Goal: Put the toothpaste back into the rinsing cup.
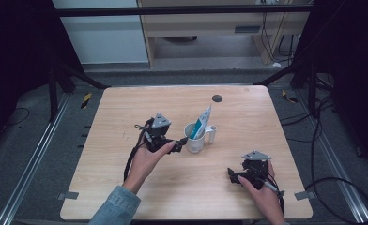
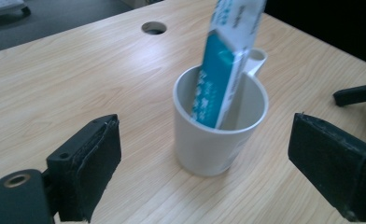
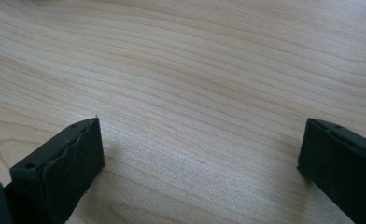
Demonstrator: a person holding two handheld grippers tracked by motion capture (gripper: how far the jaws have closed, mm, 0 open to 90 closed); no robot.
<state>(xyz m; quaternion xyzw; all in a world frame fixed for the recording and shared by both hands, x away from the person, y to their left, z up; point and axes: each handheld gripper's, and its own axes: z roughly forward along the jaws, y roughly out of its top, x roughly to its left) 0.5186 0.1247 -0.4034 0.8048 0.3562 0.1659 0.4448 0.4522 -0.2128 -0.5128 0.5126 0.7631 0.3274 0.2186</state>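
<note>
overhead, pale wooden table (image 1: 126, 187), dark surroundings.

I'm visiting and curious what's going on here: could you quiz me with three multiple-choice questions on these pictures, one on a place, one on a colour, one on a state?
1. Where is the toothpaste tube?
A. flat on the table
B. standing tilted in the cup
C. between the right gripper's pads

2. What colour is the cup?
A. white
B. red
C. black

3. How does the left gripper stand?
A. clamped on the cup
B. open, cup between its jaws untouched
C. shut on nothing

Answers: 1 B, it leans out over the rim; 2 A, its wall is white; 3 B, gaps show on both sides.
</note>
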